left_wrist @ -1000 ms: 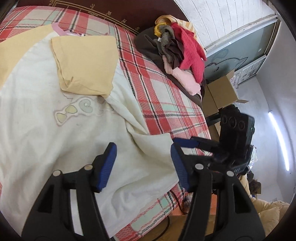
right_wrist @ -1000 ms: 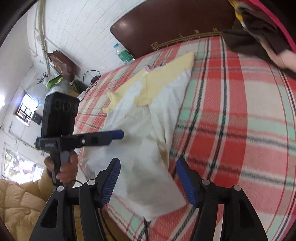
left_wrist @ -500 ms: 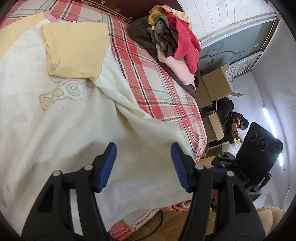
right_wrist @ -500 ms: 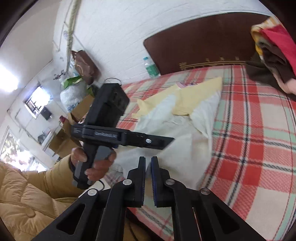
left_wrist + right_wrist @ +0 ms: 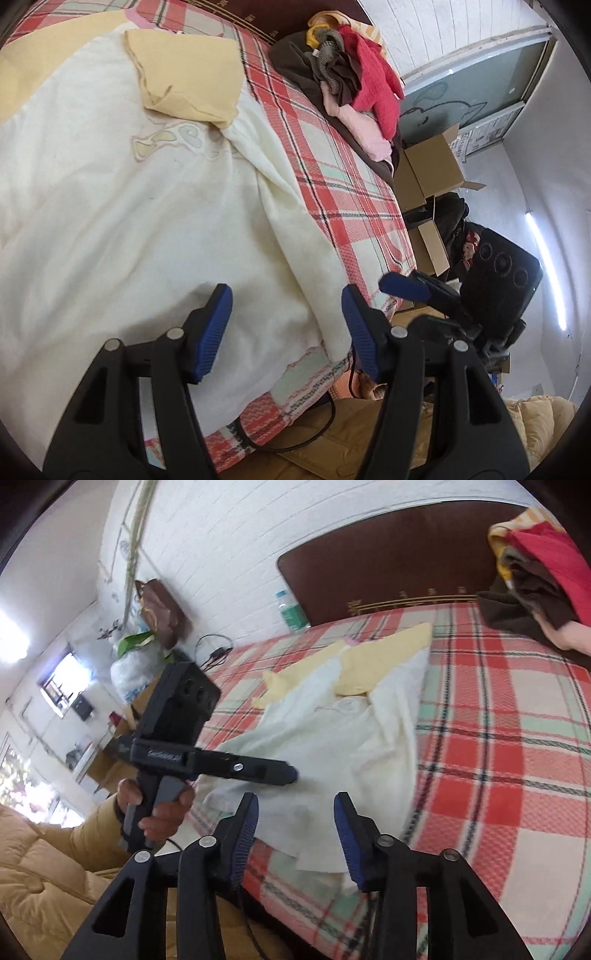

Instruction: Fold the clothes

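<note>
Nearest to you, your left gripper [image 5: 286, 332], black-armed with ribbed blue pads, hangs with its fingers spread wide and nothing between them, over the lower edge of the cream-white shirt with pale yellow sleeves [image 5: 140, 206]. Your right gripper [image 5: 295, 836] is the same build, and its fingers are also spread apart and hold nothing. It hovers above the near hem corner of that shirt [image 5: 332, 746], at the front edge of the bed.

In the right wrist view, your left hand [image 5: 155, 805], in a tan padded sleeve, grips the black handle of the left tool, whose blue tip reaches over the shirt's hem.

The shirt lies spread on the red, white and green plaid bedspread [image 5: 332, 173], its front facing up with a faint printed design, one yellow sleeve folded inward onto the chest. Its right side is rumpled into long ridges.

Farther back, a heap of unfolded clothes in red, pink, brown and grey [image 5: 354, 85] sits near the dark brown wooden headboard [image 5: 388, 576]. A clear plastic bottle with a green label [image 5: 291, 611] stands beside the headboard. Brown cardboard boxes [image 5: 432, 173] stand on the floor beyond the bed.
</note>
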The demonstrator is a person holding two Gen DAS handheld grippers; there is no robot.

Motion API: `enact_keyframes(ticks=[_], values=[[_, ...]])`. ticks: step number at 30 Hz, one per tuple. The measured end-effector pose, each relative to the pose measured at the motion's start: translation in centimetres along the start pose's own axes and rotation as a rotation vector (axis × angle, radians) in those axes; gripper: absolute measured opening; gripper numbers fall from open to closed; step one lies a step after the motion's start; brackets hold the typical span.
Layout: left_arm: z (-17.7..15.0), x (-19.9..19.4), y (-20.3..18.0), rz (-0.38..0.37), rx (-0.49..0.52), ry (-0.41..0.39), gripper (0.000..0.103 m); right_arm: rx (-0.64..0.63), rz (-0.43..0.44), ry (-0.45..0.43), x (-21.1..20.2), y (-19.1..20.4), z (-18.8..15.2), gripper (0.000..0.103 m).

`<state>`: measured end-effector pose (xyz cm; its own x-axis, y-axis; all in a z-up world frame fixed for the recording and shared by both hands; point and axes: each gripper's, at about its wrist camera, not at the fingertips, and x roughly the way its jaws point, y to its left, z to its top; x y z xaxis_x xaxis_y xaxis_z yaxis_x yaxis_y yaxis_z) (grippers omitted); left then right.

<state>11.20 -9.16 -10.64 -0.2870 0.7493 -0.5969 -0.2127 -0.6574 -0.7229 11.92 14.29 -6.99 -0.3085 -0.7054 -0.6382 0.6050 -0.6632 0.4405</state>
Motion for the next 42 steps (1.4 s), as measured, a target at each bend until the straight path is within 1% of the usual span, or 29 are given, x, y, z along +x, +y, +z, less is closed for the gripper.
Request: enact_keyframes(ticks=[2,5,6,7,8,10,11,12,13,15,18,19,20,22,23,26,28,29,30,32,33,34,35,36,37,38,39,40,42], values=[[0.5,1.0,-0.7,0.008,0.023,0.014,0.066,0.005,-0.048,0.038,1.0,-0.5,-0.2,0.047],[1.7,2.4,-1.2,0.026,0.038,0.035,0.066,-0.013,-0.083,0.098,3.1,-0.4,-0.7,0.046],[2.2,2.9,-1.2,0.037,0.043,0.045,0.066,-0.029,-0.113,0.12,3.9,-0.3,-0.9,0.042],[2.6,3.4,-1.2,0.047,0.048,0.056,0.066,-0.042,-0.144,0.142,4.7,-0.3,-1.0,0.022],[3.1,3.9,-1.1,0.053,0.051,0.069,0.066,-0.051,-0.152,0.149,5.0,-0.2,-1.0,0.016],[3.8,4.6,-0.9,0.06,0.056,0.092,0.064,-0.062,-0.125,0.132,4.7,0.2,-0.8,0.014],[4.0,4.7,-0.8,0.062,0.05,0.096,0.052,-0.069,-0.112,0.121,4.6,0.5,-0.6,0.013],[4.3,4.6,-0.6,0.052,0.048,0.103,0.036,-0.072,-0.096,0.107,4.5,0.9,-0.2,0.013],[4.5,4.4,-0.5,0.042,0.045,0.106,0.031,-0.071,-0.079,0.095,4.5,1.3,0.2,0.012],[4.6,3.0,-0.1,0.025,0.036,0.075,0.031,-0.091,-0.078,0.081,4.7,2.2,0.9,0.012],[4.5,0.5,1.0,-0.009,0.001,0.032,0.031,-0.193,-0.137,0.085,5.6,4.6,1.3,0.013],[4.3,-0.1,1.4,-0.013,-0.012,0.026,0.031,-0.219,-0.134,0.09,5.8,5.2,1.3,0.016],[4.1,-0.5,2.0,-0.01,-0.021,0.022,0.031,-0.238,-0.106,0.108,6.1,5.7,1.1,0.025],[3.7,-1.1,3.2,0.003,-0.051,0.016,0.031,-0.249,-0.046,0.138,6.2,5.9,0.9,0.035],[3.5,-1.3,3.8,0.011,-0.067,0.014,0.031,-0.245,-0.029,0.147,6.2,5.8,0.7,0.04],[2.4,-1.6,4.2,0.006,-0.071,0.015,0.031,-0.187,0.002,0.161,5.9,4.4,0.3,0.041],[1.7,-1.8,4.5,0.003,-0.075,0.015,0.032,-0.139,0.02,0.16,5.5,3.4,0.2,0.041],[1.4,-1.9,4.6,0.002,-0.076,0.016,0.041,-0.126,0.026,0.159,5.3,3.1,0.2,0.042],[1.1,-2.0,4.6,0.001,-0.074,0.015,0.059,-0.119,0.013,0.156,5.3,2.9,0.3,0.042],[1.0,-2.2,3.5,0.009,-0.022,0.012,0.073,-0.115,0.005,0.161,5.6,3.0,0.4,0.042],[1.0,-2.1,2.9,0.018,0.001,0.014,0.073,-0.115,0.005,0.166,5.8,3.2,0.5,0.042],[1.3,-1.6,2.7,0.035,0.011,0.025,0.073,-0.12,0.004,0.174,6.2,3.4,0.5,0.04],[1.5,-1.1,2.5,0.053,0.02,0.036,0.073,-0.133,0.004,0.185,6.6,3.6,0.5,0.035],[1.8,-0.5,2.3,0.071,0.029,0.047,0.073,-0.147,0.002,0.192,7.0,4.0,0.5,0.034],[2.0,0.0,2.1,0.089,0.036,0.059,0.072,-0.167,0.0,0.191,7.1,4.5,0.3,0.034],[2.3,0.8,2.3,0.113,0.037,0.075,0.059,-0.187,0.009,0.19,7.2,5.0,0.3,0.034],[2.6,1.2,2.5,0.142,0.039,0.083,0.04,-0.205,0.03,0.188,7.2,5.4,0.2,0.034],[2.8,1.0,2.8,0.141,0.029,0.071,0.036,-0.223,0.05,0.187,7.1,5.9,0.1,0.034],[3.2,0.4,3.3,0.138,0.009,0.047,0.036,-0.24,0.087,0.168,6.4,6.3,-0.2,0.035]])
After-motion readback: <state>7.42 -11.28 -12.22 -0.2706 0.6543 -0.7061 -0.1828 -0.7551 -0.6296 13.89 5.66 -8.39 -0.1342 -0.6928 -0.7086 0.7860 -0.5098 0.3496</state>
